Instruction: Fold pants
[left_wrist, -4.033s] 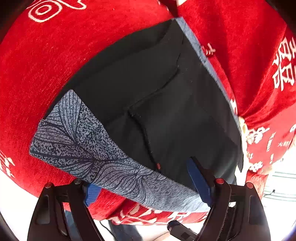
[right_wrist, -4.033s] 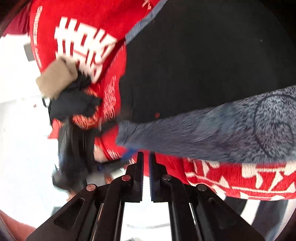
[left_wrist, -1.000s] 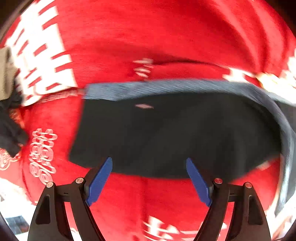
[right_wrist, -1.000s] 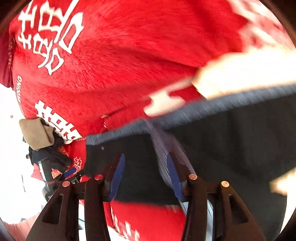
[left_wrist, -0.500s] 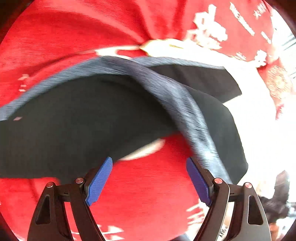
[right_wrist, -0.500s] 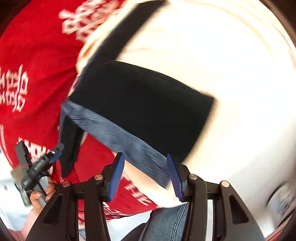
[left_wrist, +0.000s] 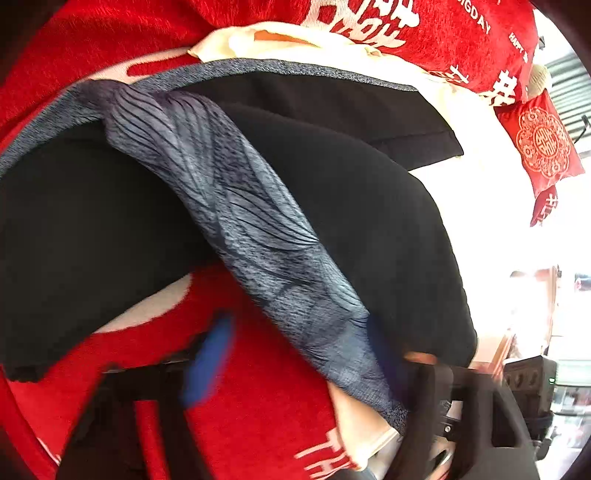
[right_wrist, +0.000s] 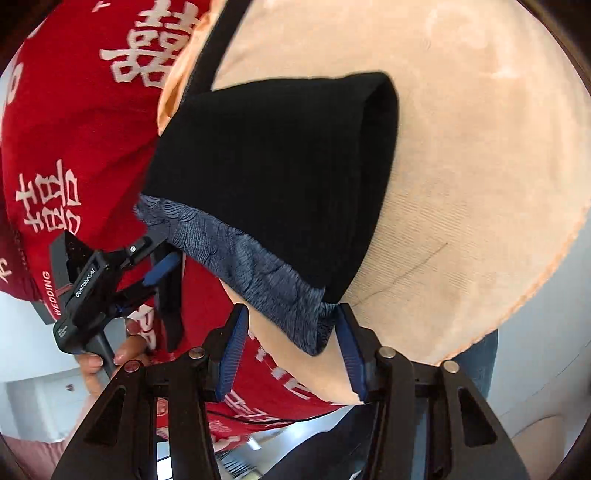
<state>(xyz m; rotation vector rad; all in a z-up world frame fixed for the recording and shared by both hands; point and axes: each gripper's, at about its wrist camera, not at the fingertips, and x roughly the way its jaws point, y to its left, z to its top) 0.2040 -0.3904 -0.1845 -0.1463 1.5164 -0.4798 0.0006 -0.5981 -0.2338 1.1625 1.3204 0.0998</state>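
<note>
In the left wrist view the pants (left_wrist: 351, 203) fill the middle of my screen, black cloth spilling toward 9 and 3 o'clock. Their grey patterned waistband (left_wrist: 240, 206) runs as a twisted strip from 10 o'clock down to 5 o'clock over the red blanket (left_wrist: 258, 424). A second ago this camera looked flat across the blanket at one edge of the garment; now it looks steeply down at the band's near end. The left gripper (left_wrist: 295, 358) has just been closing, with the end of the waistband between its blue pads. They are smeared by motion, so I cannot tell whether they have it pinched yet. In the right wrist view the pants sit at centre as a doubled black slab on a pale peach cloth (right_wrist: 480, 184), with the waistband slanting from 9 o'clock to 6 o'clock. The right gripper (right_wrist: 291, 350) has also just been closing, and the band's corner lies between its pads. It brushes the one at 5 o'clock, but the other pad stands clear, so I see no clamp here. At 8 o'clock a hand (right_wrist: 110, 354) holds the left tool up against the band's far end. I judge both claws have arrived at the two ends of the waistband — the pick-up for the next fold — and that neither grip is confirmed.
</note>
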